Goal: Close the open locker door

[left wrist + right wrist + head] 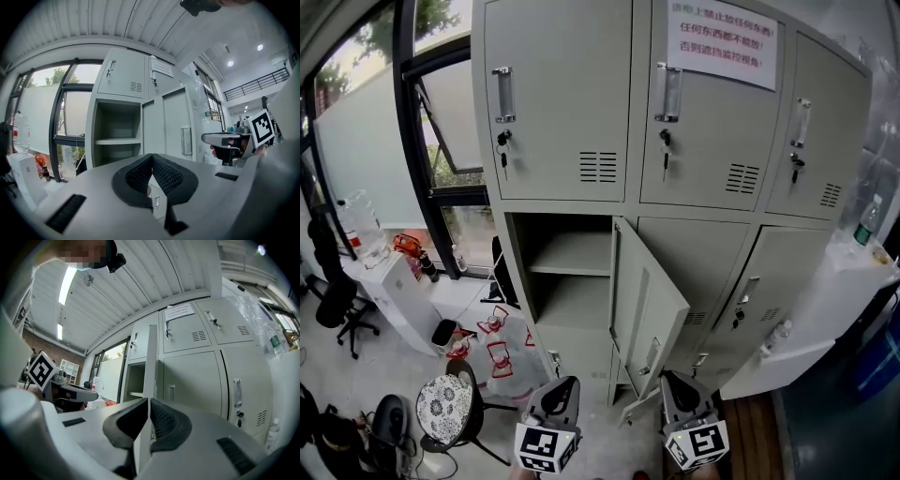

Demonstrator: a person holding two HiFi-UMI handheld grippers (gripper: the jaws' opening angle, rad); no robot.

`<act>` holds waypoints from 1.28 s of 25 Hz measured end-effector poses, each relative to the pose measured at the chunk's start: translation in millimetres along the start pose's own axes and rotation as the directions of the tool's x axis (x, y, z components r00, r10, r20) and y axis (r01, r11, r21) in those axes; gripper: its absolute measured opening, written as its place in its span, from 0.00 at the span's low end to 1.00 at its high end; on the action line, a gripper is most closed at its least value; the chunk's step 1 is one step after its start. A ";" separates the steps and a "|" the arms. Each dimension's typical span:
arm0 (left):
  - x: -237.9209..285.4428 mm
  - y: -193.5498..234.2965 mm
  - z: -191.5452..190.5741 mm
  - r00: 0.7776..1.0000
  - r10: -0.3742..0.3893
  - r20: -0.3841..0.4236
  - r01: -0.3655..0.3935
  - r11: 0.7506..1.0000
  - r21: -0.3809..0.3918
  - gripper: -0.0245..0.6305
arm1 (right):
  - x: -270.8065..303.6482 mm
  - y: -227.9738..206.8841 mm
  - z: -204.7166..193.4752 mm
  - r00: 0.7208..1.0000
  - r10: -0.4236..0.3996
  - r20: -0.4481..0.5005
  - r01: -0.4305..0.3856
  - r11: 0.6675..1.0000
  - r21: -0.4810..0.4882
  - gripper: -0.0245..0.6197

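Here's the locker bank (694, 234): three doors shut along the top row, each with a handle and hanging key, and a paper notice (722, 42) on the upper middle one. Down in the bottom row, the left compartment (567, 300) stands wide open, a single shelf (572, 255) across it and nothing visible inside. The open locker door (649, 314) hangs on that compartment's right edge and juts out into the room, its free edge towards the camera and its inner face turned to the opening. The two lower doors to its right are shut.

Both tools sit low in the head view, in front of the lockers and apart from the door. The left claw (562, 382) is below the open compartment, its tips pressed together with nothing between them; its own view looks straight at the shelf. The right claw (675, 377) is just below the door's lower edge, also closed and empty, and its view catches the door edge-on, in line with the closed tips.

On the floor at the bank's left corner are white bags (499, 352) and a chair with a patterned seat (443, 408), beside the window (441, 112).
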State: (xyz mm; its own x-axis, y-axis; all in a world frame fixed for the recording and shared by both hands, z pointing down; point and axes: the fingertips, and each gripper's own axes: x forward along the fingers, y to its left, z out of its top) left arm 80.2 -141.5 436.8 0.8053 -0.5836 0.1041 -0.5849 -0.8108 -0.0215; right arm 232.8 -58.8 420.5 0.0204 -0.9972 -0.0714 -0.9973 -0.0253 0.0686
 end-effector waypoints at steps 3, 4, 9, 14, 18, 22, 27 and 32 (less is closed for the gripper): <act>5.0 -2.3 1.5 1.000 0.027 -0.014 -0.027 1.000 -0.010 0.07 | 4.0 1.4 0.9 0.995 0.096 0.015 -0.096 0.995 0.039 0.10; 6.4 -3.2 1.1 0.999 0.033 -0.019 -0.033 0.999 -0.012 0.07 | 5.1 1.0 0.1 0.992 0.124 0.016 -0.124 0.991 0.052 0.19; 7.4 -4.2 -4.6 0.996 0.083 -0.033 -0.084 0.996 -0.019 0.07 | 14.0 -3.1 -6.5 0.974 0.225 0.008 -0.225 0.971 0.082 0.38; 2.1 -1.5 -4.2 0.989 0.144 -0.036 -0.145 0.989 -0.015 0.07 | 25.7 -9.2 -8.5 0.957 0.288 0.026 -0.289 0.950 0.119 0.40; -4.1 3.1 -5.6 0.980 0.191 -0.056 -0.192 0.981 -0.023 0.07 | 33.3 -4.1 -7.5 0.939 0.343 0.034 -0.345 0.931 0.120 0.40; -8.4 4.6 -7.8 0.973 0.224 -0.054 -0.226 0.974 -0.029 0.07 | 37.7 4.4 -8.0 0.914 0.403 0.043 -0.405 0.907 0.118 0.39; -14.6 7.1 -12.2 0.961 0.264 -0.078 -0.266 0.964 -0.023 0.07 | 39.2 15.0 -9.6 0.888 0.458 0.046 -0.460 0.881 0.108 0.33; -20.0 13.3 -10.8 0.951 0.302 -0.062 -0.303 0.953 -0.019 0.07 | 43.5 29.7 -8.7 0.861 0.507 0.050 -0.509 0.855 0.096 0.27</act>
State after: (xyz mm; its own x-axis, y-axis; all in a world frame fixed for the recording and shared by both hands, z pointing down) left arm 55.3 -140.2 445.2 0.5839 -0.7971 0.1542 -0.8032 -0.5947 -0.0329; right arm 204.7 -103.5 428.1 -0.4915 -0.8675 -0.0767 -0.8700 0.4930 -0.0003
